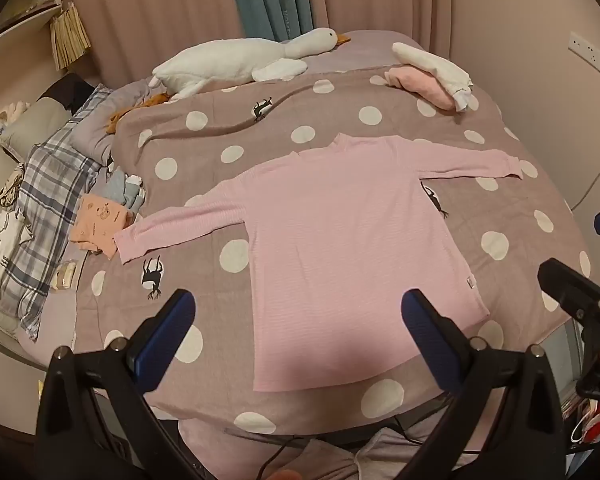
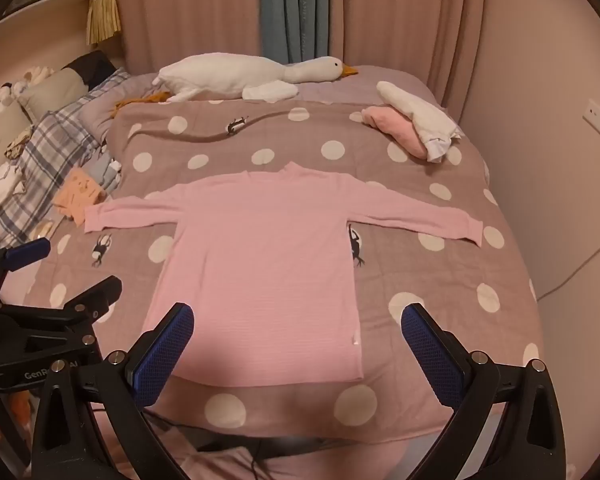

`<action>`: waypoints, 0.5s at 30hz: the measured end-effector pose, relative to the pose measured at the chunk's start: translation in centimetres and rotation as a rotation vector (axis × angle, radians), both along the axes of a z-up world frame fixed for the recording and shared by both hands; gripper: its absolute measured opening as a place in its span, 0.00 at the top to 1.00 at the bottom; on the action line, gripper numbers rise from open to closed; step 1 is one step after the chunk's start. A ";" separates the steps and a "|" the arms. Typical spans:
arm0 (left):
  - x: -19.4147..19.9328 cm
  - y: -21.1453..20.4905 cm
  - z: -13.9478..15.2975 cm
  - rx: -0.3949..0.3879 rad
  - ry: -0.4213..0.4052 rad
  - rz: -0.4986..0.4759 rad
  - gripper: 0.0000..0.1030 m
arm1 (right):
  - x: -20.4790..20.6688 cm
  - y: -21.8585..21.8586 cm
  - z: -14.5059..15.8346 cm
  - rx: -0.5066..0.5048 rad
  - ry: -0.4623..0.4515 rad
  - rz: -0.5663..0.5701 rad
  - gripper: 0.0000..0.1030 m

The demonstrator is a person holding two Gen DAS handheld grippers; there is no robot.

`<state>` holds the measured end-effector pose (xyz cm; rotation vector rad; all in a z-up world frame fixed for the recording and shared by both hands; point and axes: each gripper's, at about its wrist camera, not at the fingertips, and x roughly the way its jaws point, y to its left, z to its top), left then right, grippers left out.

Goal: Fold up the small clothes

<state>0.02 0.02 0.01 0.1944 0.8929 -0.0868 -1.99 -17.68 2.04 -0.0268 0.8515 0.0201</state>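
A small pink long-sleeved top (image 1: 340, 240) lies flat on the polka-dot bedspread (image 1: 204, 148), sleeves spread to both sides, hem toward me; it also shows in the right wrist view (image 2: 260, 264). My left gripper (image 1: 300, 304) is open and empty, held above the hem. My right gripper (image 2: 298, 318) is open and empty, also above the hem, to the right of the left one. Each gripper shows at the edge of the other's view: the right gripper (image 1: 572, 248), the left gripper (image 2: 72, 268).
A white goose plush (image 2: 252, 74) lies at the far edge of the bed. A pink and white bundle of clothes (image 2: 412, 124) sits at the back right. Folded small clothes (image 1: 104, 216) and a plaid pillow (image 1: 48, 188) lie at the left. A wall stands at the right.
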 end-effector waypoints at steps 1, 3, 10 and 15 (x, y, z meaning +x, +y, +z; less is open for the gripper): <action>0.0 0.0 0.0 0.000 0.000 0.000 0.00 | 0.0 0.0 0.0 0.000 0.000 0.000 0.00; 0.0 0.0 0.0 0.003 -0.002 0.002 0.00 | 0.0 0.0 0.0 0.000 -0.001 0.000 0.00; 0.1 -0.5 0.3 -0.010 -0.002 -0.004 0.00 | 0.0 0.0 0.0 0.007 0.000 0.001 0.00; 0.1 -0.4 0.2 -0.008 -0.008 -0.007 0.00 | 0.1 0.0 0.0 0.009 0.000 0.002 0.00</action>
